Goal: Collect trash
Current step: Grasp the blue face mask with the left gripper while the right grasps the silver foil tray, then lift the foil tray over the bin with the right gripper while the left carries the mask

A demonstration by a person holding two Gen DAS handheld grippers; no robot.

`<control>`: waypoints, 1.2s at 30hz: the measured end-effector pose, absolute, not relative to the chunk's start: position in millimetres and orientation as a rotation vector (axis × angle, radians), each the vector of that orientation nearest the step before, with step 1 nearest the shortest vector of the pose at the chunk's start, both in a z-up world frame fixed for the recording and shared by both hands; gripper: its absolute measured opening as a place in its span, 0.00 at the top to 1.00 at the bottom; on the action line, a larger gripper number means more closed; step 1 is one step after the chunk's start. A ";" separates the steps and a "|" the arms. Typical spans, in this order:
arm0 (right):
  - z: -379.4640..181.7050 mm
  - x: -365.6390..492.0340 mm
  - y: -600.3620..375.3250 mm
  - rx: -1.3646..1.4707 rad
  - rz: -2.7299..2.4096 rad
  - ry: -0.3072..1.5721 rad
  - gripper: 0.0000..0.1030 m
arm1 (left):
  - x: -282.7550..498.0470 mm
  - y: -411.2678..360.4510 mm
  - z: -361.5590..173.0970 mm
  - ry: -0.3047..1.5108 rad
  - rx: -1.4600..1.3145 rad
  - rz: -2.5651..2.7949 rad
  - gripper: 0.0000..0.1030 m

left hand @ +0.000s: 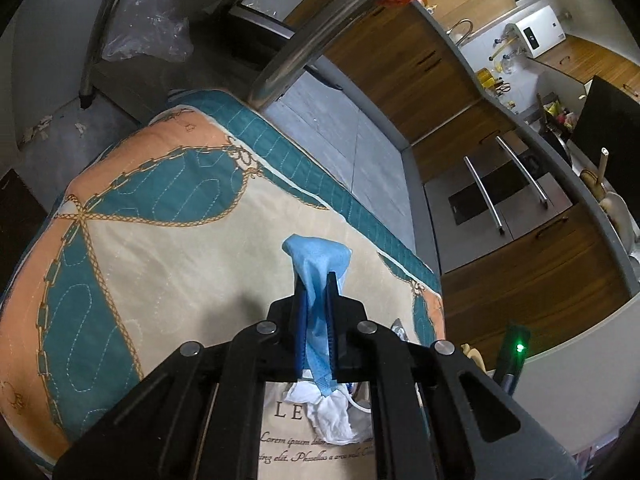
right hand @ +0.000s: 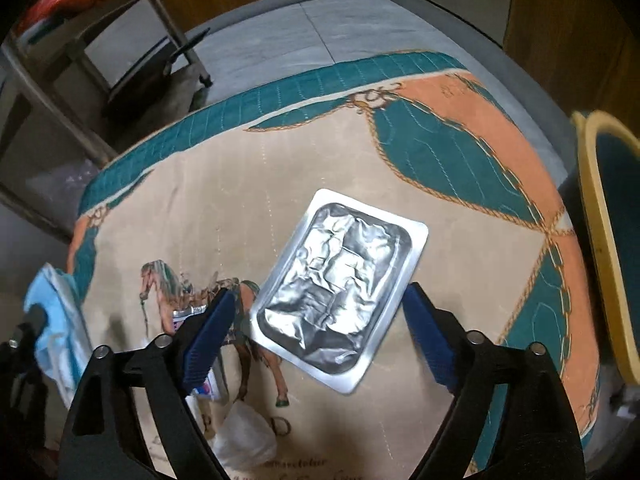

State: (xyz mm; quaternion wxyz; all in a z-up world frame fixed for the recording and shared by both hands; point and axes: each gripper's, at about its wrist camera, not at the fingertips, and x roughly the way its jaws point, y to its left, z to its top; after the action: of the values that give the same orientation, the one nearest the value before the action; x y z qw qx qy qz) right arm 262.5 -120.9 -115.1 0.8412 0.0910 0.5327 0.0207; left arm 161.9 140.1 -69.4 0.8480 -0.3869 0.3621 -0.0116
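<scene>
Already, in the left wrist view, your left gripper is clamped tight on the blue face mask, which bunches up beyond the fingertips and trails back between the pads. It looks limp and very light, so it should hang and swing; the hold near its middle seems sound. Just below it a crumpled white tissue lies on the quilted cloth, soft and weightless by the look of it; pinch it anywhere.

Next, in the right wrist view, your right gripper stands wide apart, holding nothing, its tips either side of the near end of the foil tray, which lies flat near the cloth's middle. The tray appears empty, only creased foil inside. Judge it thin, light and easily crushed: take the flat rim, gently. A small wrapper and white bag lie near left.
</scene>
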 end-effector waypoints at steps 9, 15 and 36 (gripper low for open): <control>-124.7 262.4 -99.0 -0.034 0.051 1.085 0.11 | 162.0 133.7 -67.2 0.773 -0.785 -0.024 0.93; -121.1 253.2 -112.6 -0.056 0.113 1.064 0.28 | 161.3 124.7 -54.3 0.750 -0.717 -0.025 0.93; -101.8 182.8 -217.6 0.082 0.243 0.995 0.30 | 161.1 73.9 -9.7 0.656 -0.572 -0.099 0.93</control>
State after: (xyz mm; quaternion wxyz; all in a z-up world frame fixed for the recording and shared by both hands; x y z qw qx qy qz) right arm 182.8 -217.6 -101.8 0.8709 0.0392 0.4759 0.1163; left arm 161.1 73.9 -9.7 0.9056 -0.2768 0.3178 -0.0481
